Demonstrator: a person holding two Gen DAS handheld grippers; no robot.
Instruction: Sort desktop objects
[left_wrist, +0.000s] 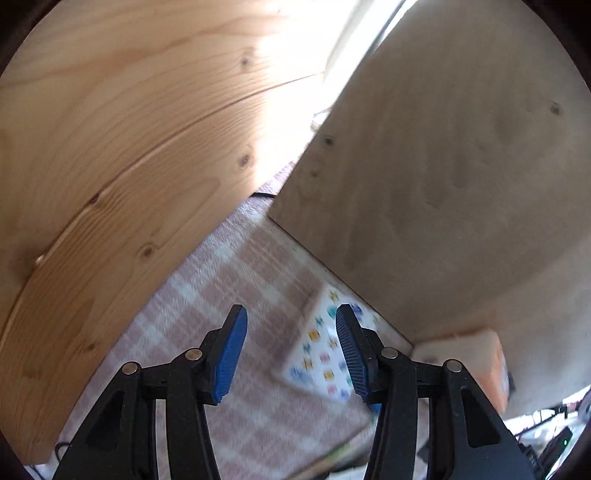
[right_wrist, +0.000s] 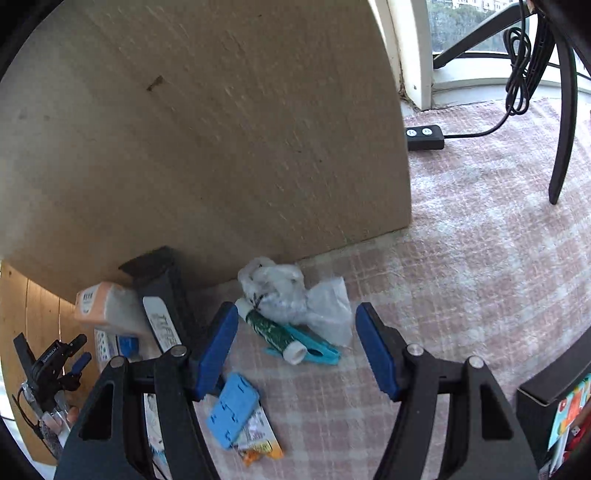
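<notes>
In the left wrist view my left gripper (left_wrist: 290, 310) is open with nothing between its blue pads. It hangs over a white card with small coloured figures (left_wrist: 321, 354) that lies on the pink plaid cloth (left_wrist: 229, 280); the right finger covers the card's edge. My right gripper (right_wrist: 295, 306) is open wide above a green tube with a white cap (right_wrist: 275, 332), which lies across a teal clip (right_wrist: 317, 350). A crumpled clear plastic bag (right_wrist: 288, 295) sits just behind them. A flat blue piece (right_wrist: 232, 410) rests on a snack packet (right_wrist: 260, 441) nearer the left finger.
A big cardboard box (right_wrist: 221, 147) stands behind the objects, with a black box (right_wrist: 162, 291) and an orange box (right_wrist: 107, 306) against it. A wooden panel (left_wrist: 110, 147) closes the left side. A black remote (right_wrist: 424, 137), a cable and a chair leg (right_wrist: 565, 129) are at the right.
</notes>
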